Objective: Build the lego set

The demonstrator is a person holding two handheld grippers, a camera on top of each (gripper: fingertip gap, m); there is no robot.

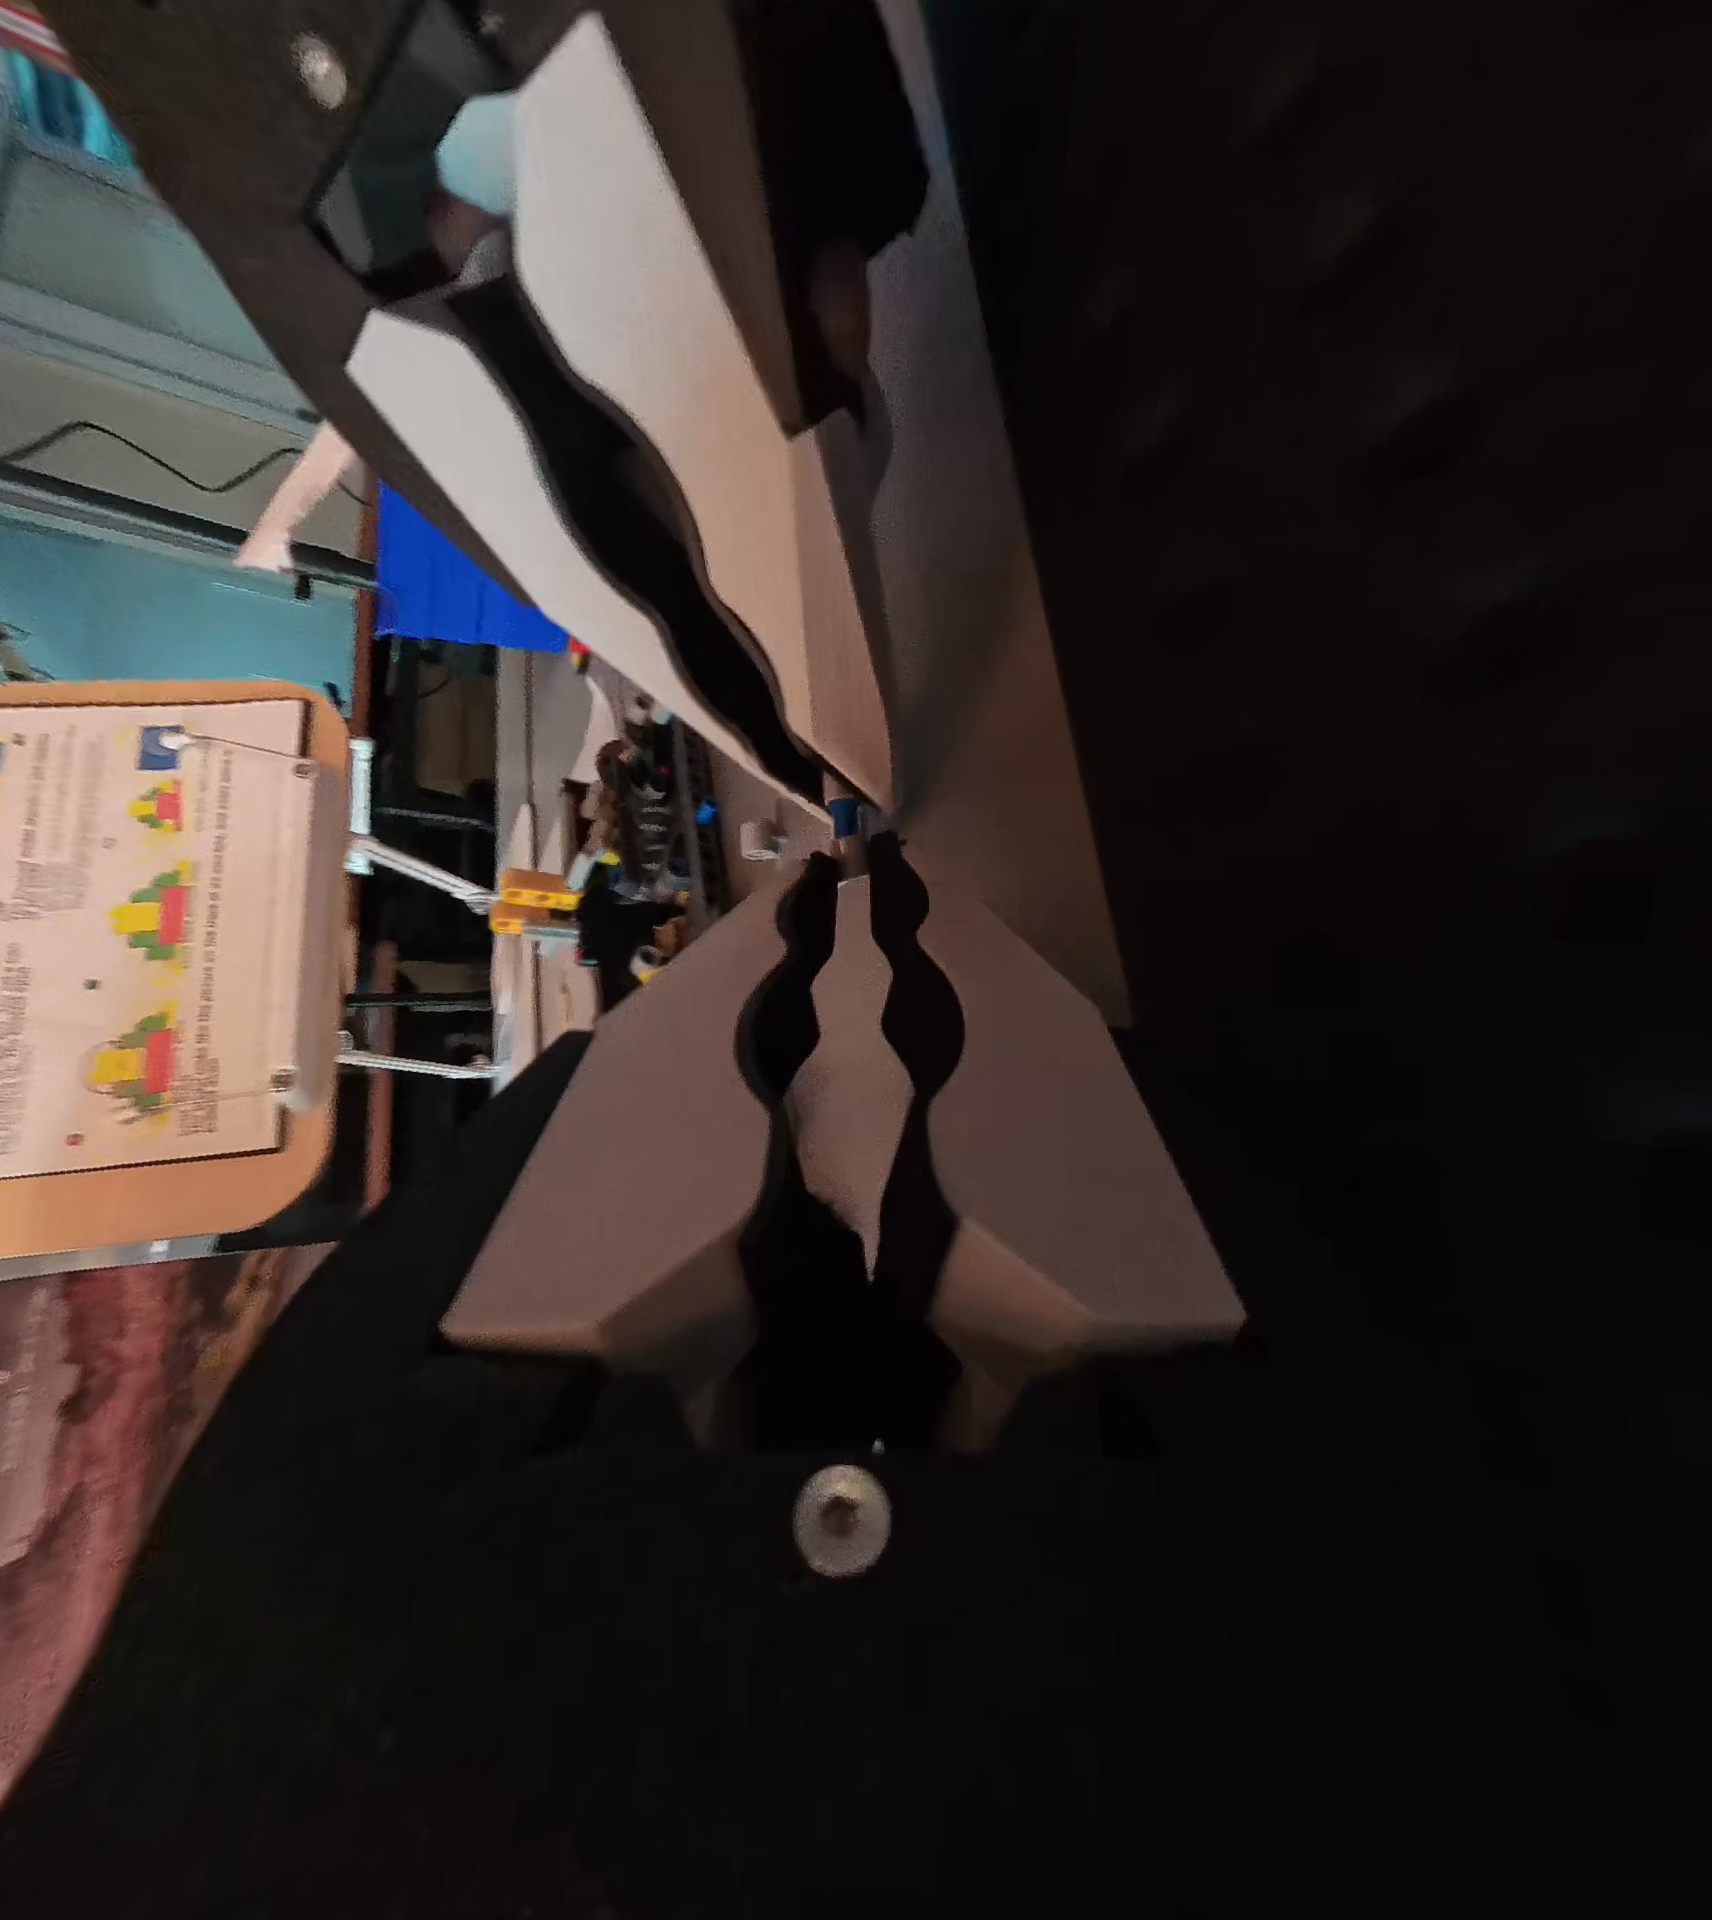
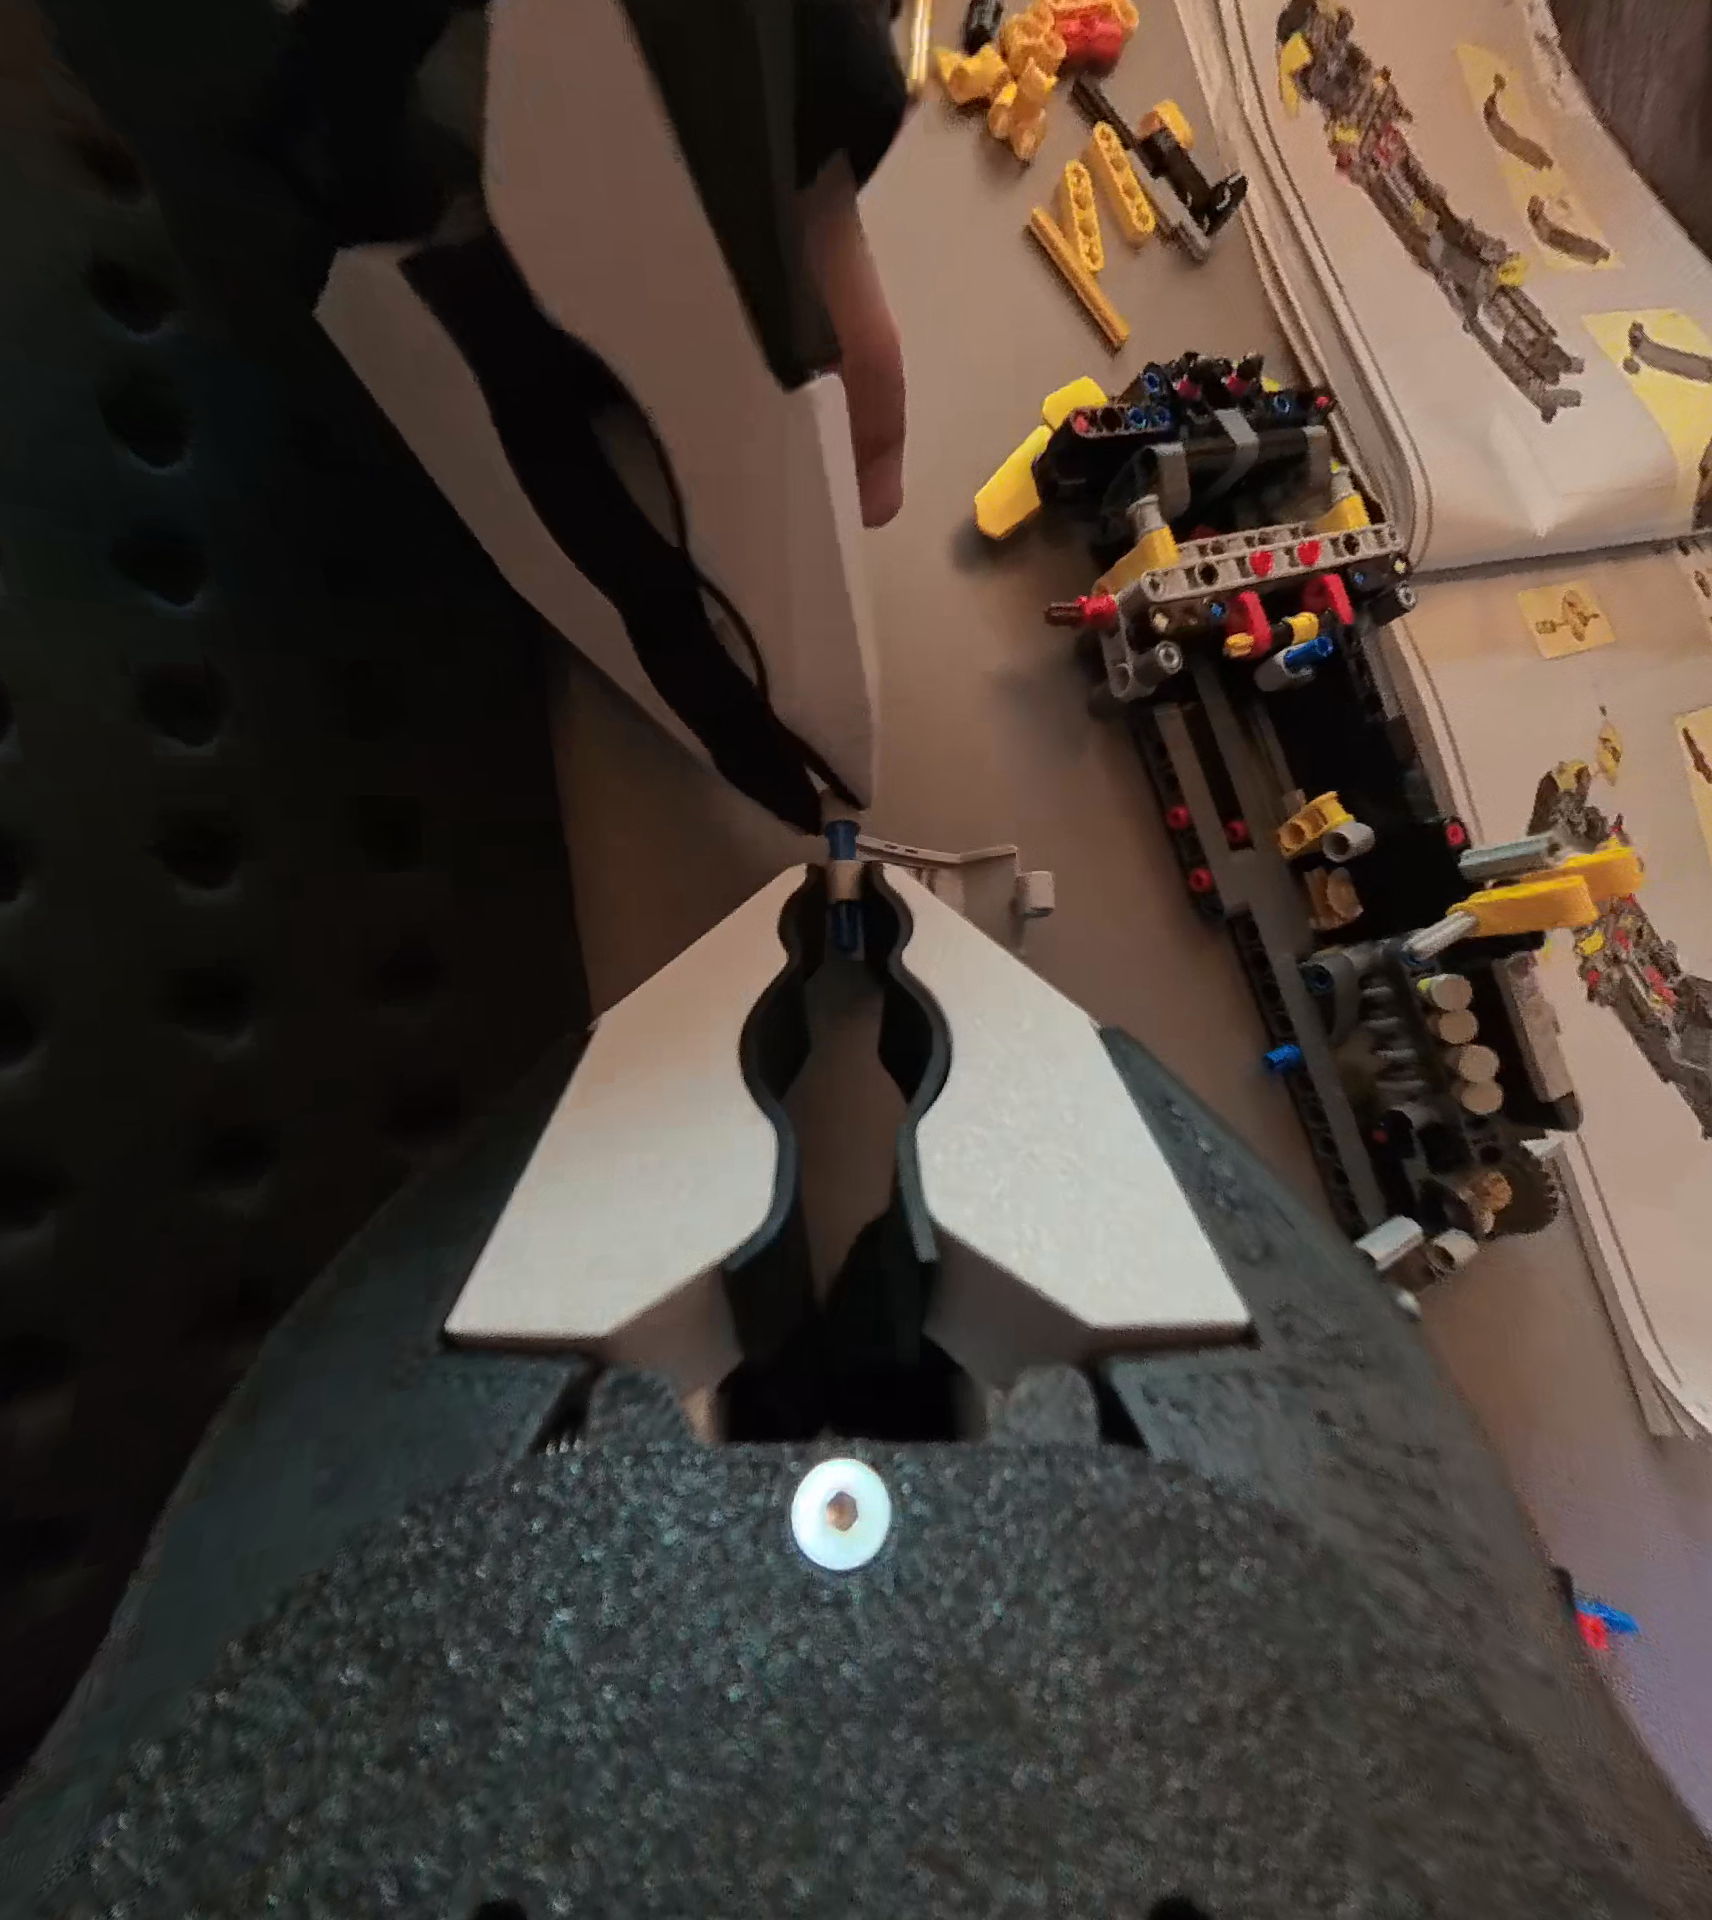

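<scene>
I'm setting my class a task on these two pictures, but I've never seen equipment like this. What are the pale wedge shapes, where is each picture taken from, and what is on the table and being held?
There is no robot: a person holds a two-finger gripper in each hand. Each picture comes from a camera on one gripper, looking along its pale fingers.

In the right wrist view, the right gripper pinches a small blue and tan pin. The left gripper comes in from above and meets the pin's other end, tip to tip.

The left wrist view shows the same meeting from the other side: the left gripper is at the bottom.

On the table lie a half-built black, grey and yellow model, loose yellow pieces and an open instruction booklet.
</scene>
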